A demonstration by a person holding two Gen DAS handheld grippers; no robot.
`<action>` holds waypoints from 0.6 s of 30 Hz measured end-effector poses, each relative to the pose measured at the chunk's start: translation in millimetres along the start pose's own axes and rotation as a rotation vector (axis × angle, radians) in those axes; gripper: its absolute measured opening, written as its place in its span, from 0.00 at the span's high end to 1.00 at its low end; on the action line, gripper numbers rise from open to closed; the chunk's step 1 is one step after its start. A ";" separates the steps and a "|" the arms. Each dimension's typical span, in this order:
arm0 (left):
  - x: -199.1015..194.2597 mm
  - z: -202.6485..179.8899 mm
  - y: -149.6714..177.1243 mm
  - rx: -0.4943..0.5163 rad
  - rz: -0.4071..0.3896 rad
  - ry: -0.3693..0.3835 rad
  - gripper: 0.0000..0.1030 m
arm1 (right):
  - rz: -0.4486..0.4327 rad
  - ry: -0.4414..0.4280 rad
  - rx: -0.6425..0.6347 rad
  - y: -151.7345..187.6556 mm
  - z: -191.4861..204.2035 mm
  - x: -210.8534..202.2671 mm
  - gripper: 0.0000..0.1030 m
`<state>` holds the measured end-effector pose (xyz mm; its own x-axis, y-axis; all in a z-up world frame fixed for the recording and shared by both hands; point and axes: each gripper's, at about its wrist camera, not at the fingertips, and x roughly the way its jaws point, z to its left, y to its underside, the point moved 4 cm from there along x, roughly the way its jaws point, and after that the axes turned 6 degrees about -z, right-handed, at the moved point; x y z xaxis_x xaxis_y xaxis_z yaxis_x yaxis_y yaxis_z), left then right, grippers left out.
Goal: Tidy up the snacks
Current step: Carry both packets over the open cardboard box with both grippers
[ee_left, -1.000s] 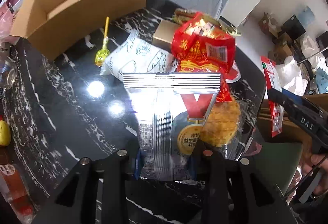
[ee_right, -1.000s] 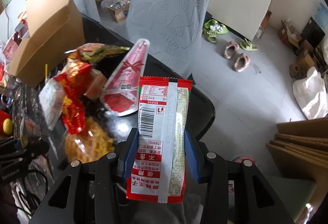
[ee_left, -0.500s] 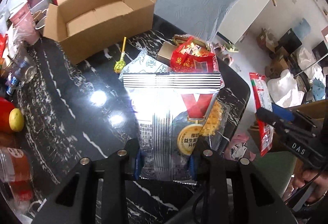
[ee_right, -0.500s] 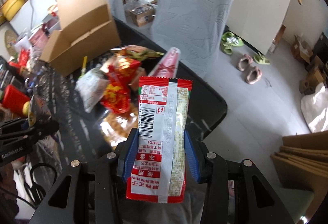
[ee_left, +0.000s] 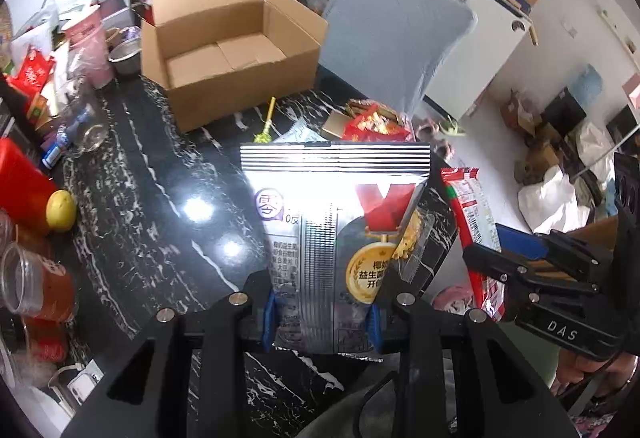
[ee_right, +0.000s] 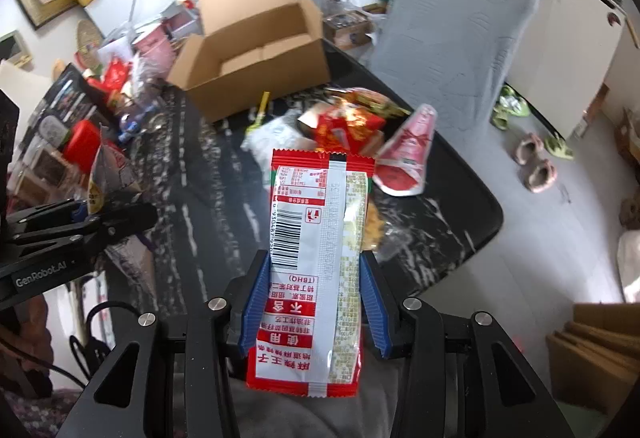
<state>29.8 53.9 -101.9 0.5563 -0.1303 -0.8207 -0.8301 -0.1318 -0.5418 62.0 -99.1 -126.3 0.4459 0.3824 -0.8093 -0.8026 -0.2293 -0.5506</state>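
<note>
I am holding the left gripper with its fingers clamping a silver snack bag upright above the near edge of the black marble table. The right gripper is pinching a red and white snack packet likewise. Farther off, loose snacks are lying in a heap, and an open cardboard box is sitting at the far side.
</note>
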 end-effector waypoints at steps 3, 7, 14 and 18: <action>-8.3 2.2 -3.1 -0.010 -0.033 -0.011 0.67 | -0.012 -0.019 -0.027 -3.9 10.1 -3.7 0.58; -16.3 4.1 -8.7 -0.007 -0.071 -0.022 0.67 | -0.032 -0.037 -0.069 -12.0 23.2 -7.1 0.58; -26.0 16.1 -23.3 -0.051 -0.107 -0.056 0.67 | -0.046 -0.073 -0.140 -33.2 43.9 -6.1 0.58; -25.6 27.4 -34.6 -0.082 -0.122 -0.083 0.67 | -0.042 -0.100 -0.190 -49.1 53.1 0.3 0.58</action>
<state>43.2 88.7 -67.1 0.6452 -0.0273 -0.7635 -0.7486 -0.2224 -0.6247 80.5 -40.2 -88.6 0.4283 0.4798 -0.7657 -0.6906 -0.3727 -0.6198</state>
